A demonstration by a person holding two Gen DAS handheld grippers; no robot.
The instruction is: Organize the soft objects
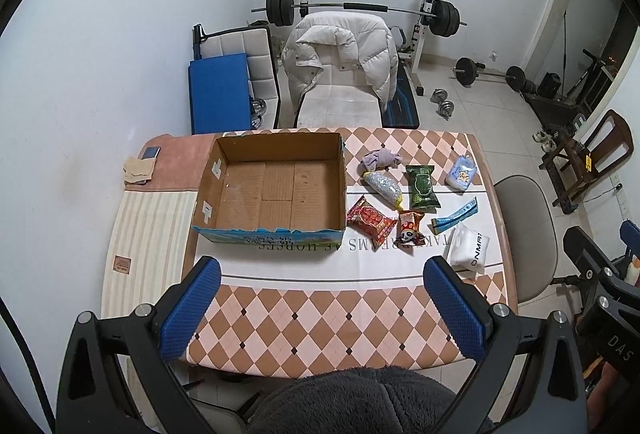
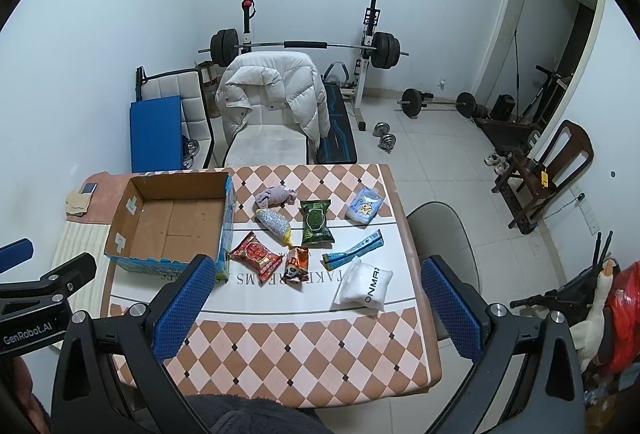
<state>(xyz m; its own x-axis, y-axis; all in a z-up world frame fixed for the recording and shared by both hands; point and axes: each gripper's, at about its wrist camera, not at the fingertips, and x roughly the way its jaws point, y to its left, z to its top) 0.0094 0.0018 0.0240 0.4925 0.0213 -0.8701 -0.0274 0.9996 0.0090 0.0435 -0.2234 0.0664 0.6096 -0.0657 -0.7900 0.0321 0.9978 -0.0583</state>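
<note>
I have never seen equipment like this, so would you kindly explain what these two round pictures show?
There is no robot: a person holds one hand-held claw in each hand, each with a fisheye camera looking along its blue fingers. One picture is from the left claw, the other from the right claw. Both are open and hold nothing. On the checked table stands an empty cardboard box, with soft packets beside it: a red snack packet, a green packet and a white pouch.

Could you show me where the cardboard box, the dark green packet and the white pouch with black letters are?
cardboard box (image 1: 276, 189): left wrist view, on its bare inside floor.
dark green packet (image 2: 316, 222): right wrist view, middle of its front.
white pouch (image 2: 364, 285): right wrist view, middle of its top face.
</note>
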